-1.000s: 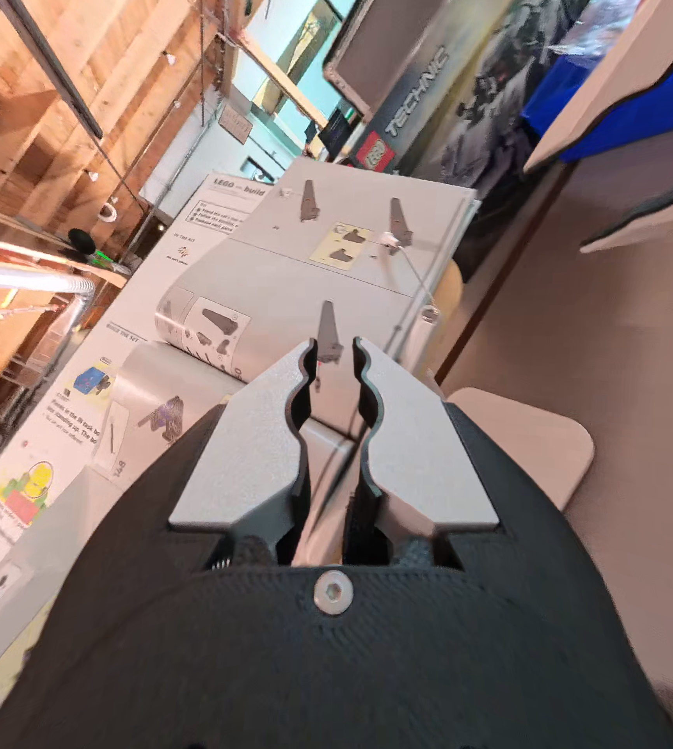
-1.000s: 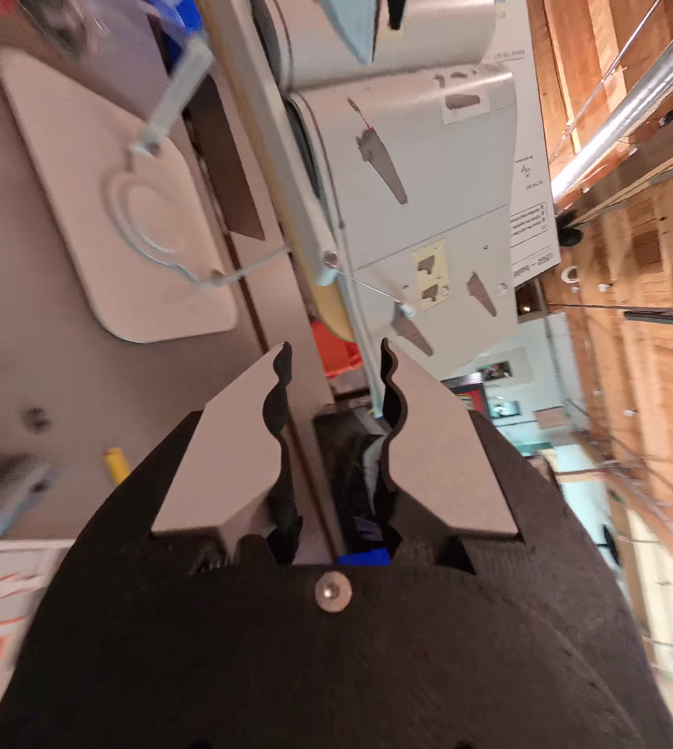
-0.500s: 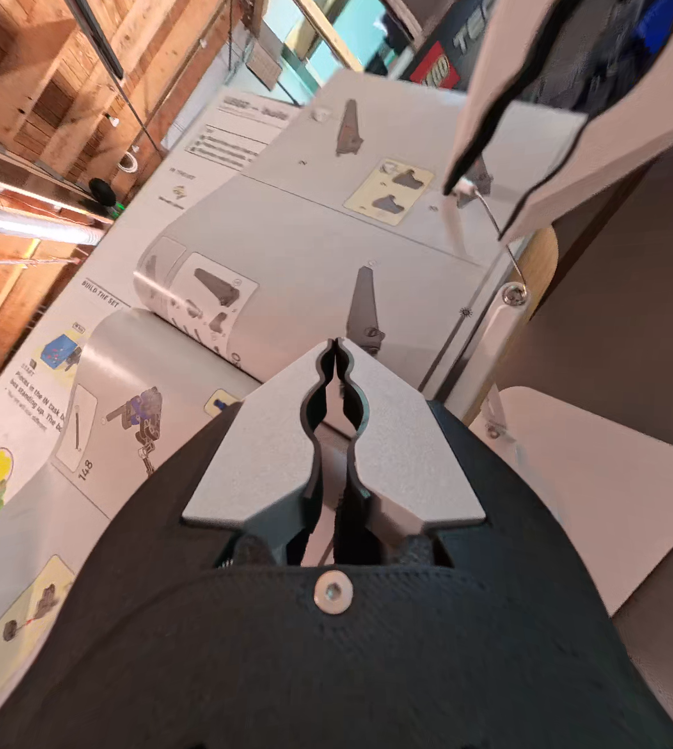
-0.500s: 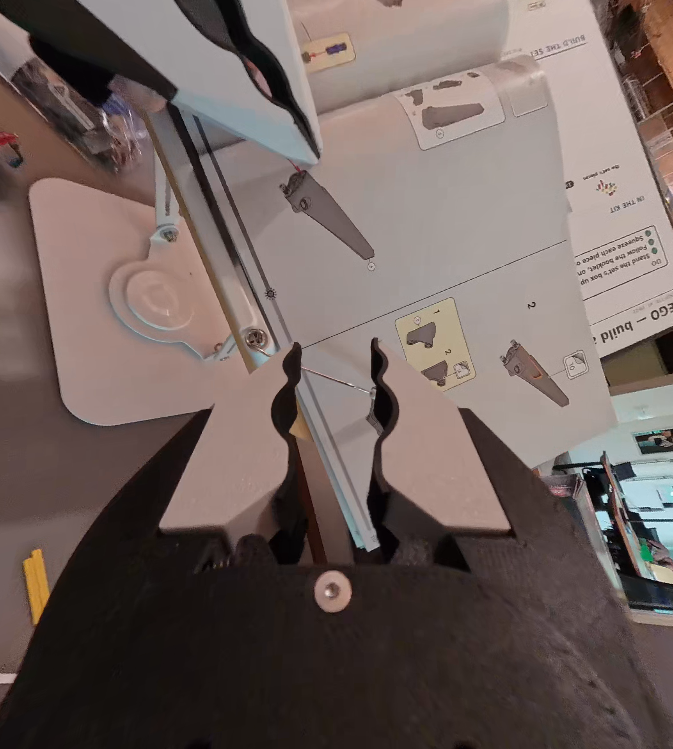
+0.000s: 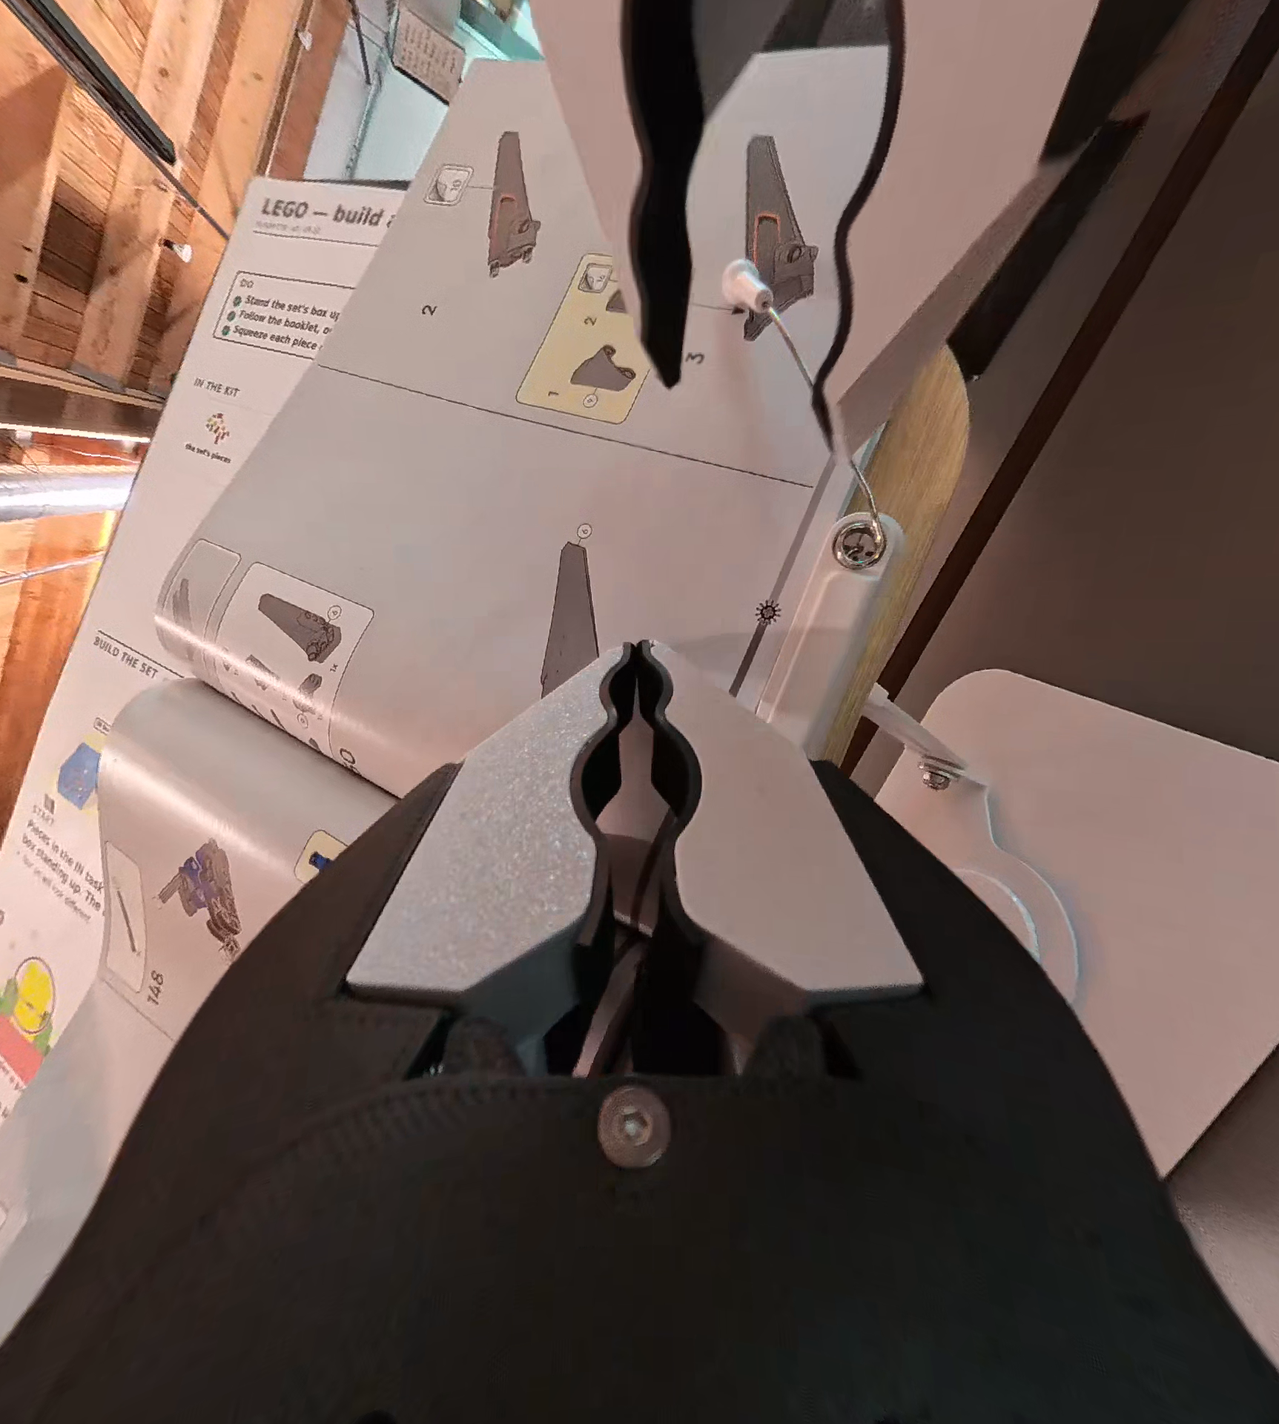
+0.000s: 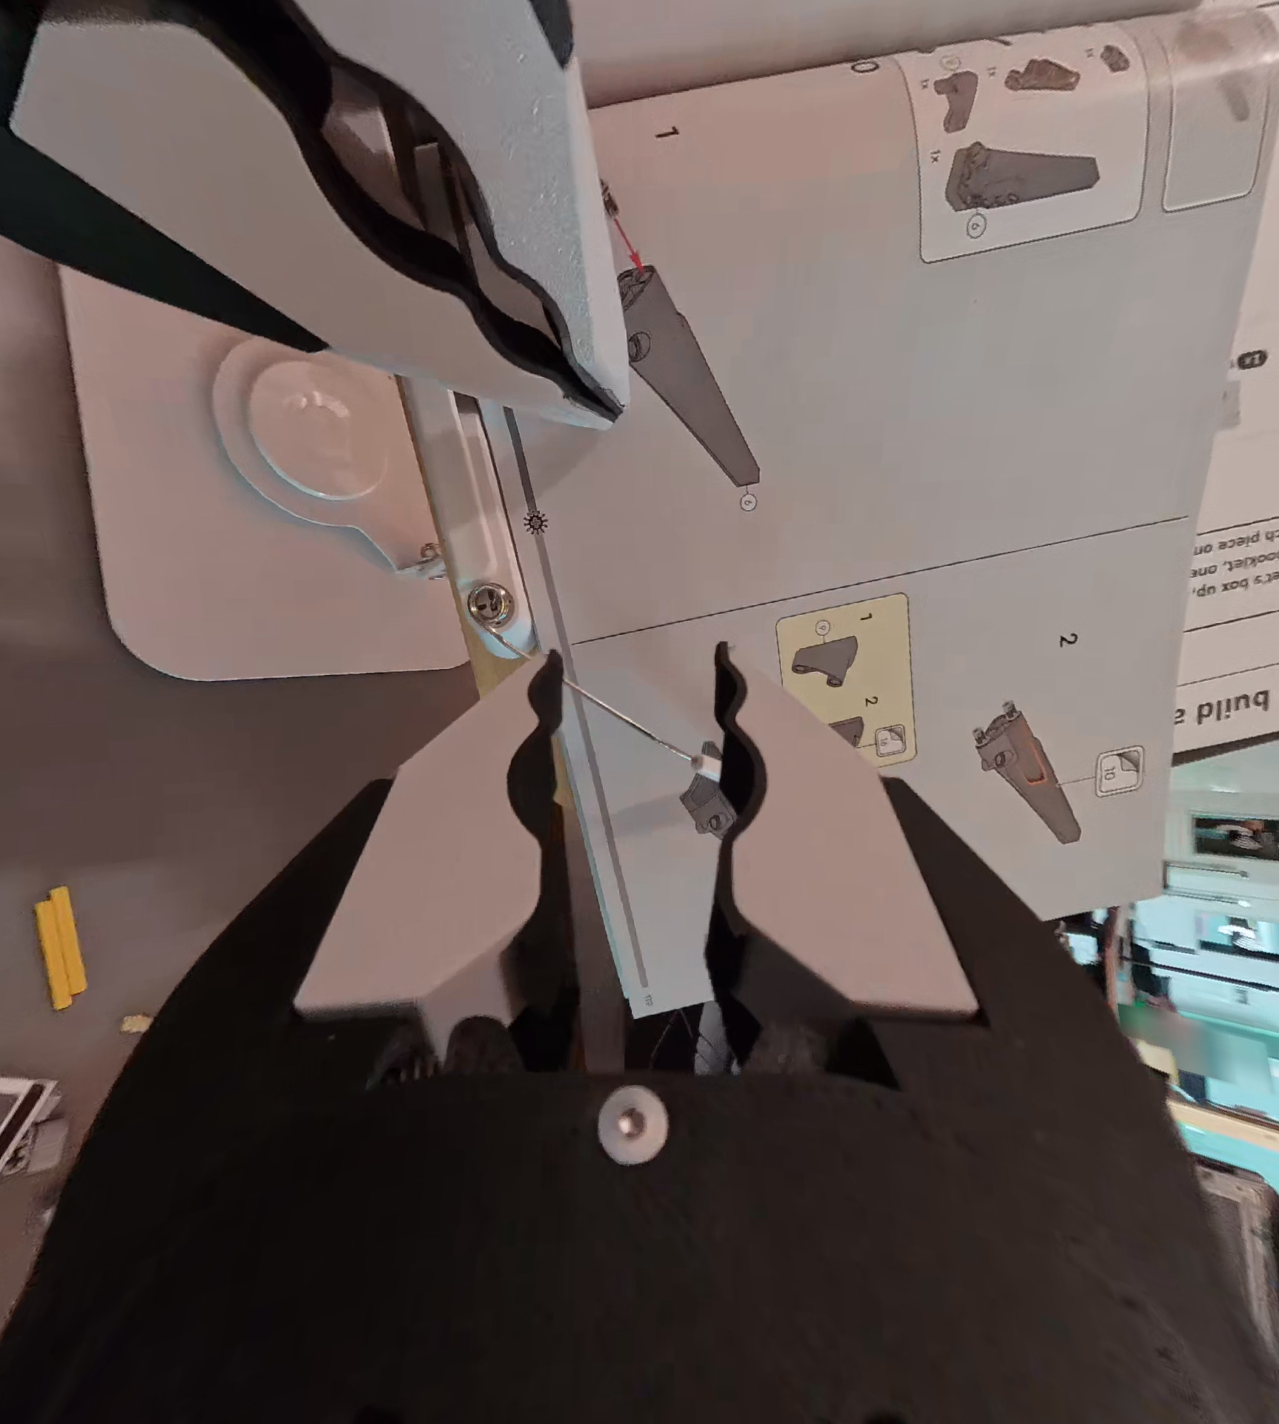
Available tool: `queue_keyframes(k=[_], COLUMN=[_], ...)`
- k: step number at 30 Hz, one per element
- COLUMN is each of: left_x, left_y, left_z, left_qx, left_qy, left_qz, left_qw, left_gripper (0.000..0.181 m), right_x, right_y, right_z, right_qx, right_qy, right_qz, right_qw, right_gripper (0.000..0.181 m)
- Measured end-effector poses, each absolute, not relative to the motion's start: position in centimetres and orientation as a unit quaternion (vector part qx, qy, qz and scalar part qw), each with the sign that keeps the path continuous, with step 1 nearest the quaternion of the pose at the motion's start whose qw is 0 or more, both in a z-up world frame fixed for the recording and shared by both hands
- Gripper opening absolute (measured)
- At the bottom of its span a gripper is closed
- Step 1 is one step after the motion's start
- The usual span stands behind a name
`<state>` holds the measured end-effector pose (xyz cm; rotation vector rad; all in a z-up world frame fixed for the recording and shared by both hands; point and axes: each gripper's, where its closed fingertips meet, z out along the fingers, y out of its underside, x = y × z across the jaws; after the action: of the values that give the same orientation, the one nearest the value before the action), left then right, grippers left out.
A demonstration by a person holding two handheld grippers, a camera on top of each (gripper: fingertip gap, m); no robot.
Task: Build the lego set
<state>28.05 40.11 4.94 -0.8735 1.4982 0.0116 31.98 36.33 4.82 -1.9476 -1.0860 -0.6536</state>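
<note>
- Left tongs [image 5: 640, 647], nearest the lens, have their tips pressed together at the lower edge of the open instruction booklet [image 5: 466, 478]. Whether they pinch a page cannot be made out, since the fingers hide the contact.
- Right tongs [image 6: 636, 655] stand apart, one finger on each side of the book stand's thin wire page holder [image 6: 621, 720]. The wire's white tip [image 6: 707, 763] lies just inside the right finger, resting on the page.
- The booklet [image 6: 929, 462] leans upright on a white stand [image 6: 235, 601], showing numbered building steps with grey wedge-shaped parts. Its upper pages curl over, cutting off further diagrams.
- A yellow lego piece [image 6: 60, 948] lies on the grey table [image 6: 158, 770], apart from the stand's base and well left of the right tongs.
- Behind the booklet stands a printed instruction sheet [image 5: 274, 308], partly covered, with headings and small coloured pictures.
</note>
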Motion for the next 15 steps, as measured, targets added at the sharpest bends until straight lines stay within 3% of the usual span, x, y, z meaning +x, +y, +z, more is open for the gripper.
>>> queue_keyframes(k=[4, 10, 11, 15], left_x=[28.1, 28.1, 28.1, 28.1], left_y=[40.1, 40.0, 40.1, 40.1], left_z=[4.9, 4.9, 4.9, 4.8], left_qx=[-0.387, -0.386, -0.388, -0.391], left_qy=[0.660, 0.658, 0.657, 0.655], left_qz=[0.000, 0.002, 0.001, 0.007], left_qw=[0.644, 0.647, 0.647, 0.646], left_gripper=[0.000, 0.000, 0.000, 0.000], right_x=[32.8, 34.2, 34.2, 34.0], right_y=[35.5, 36.0, 35.8, 34.6], right_z=[3.6, 2.3, 2.1, 0.8], right_qx=[-0.789, -0.788, -0.791, -0.808], right_qy=[-0.446, -0.445, -0.443, -0.432], right_qz=[-0.244, -0.282, -0.277, -0.244], right_qw=[0.345, 0.317, 0.317, 0.318], right_gripper=[0.043, 0.021, 0.009, 0.002])
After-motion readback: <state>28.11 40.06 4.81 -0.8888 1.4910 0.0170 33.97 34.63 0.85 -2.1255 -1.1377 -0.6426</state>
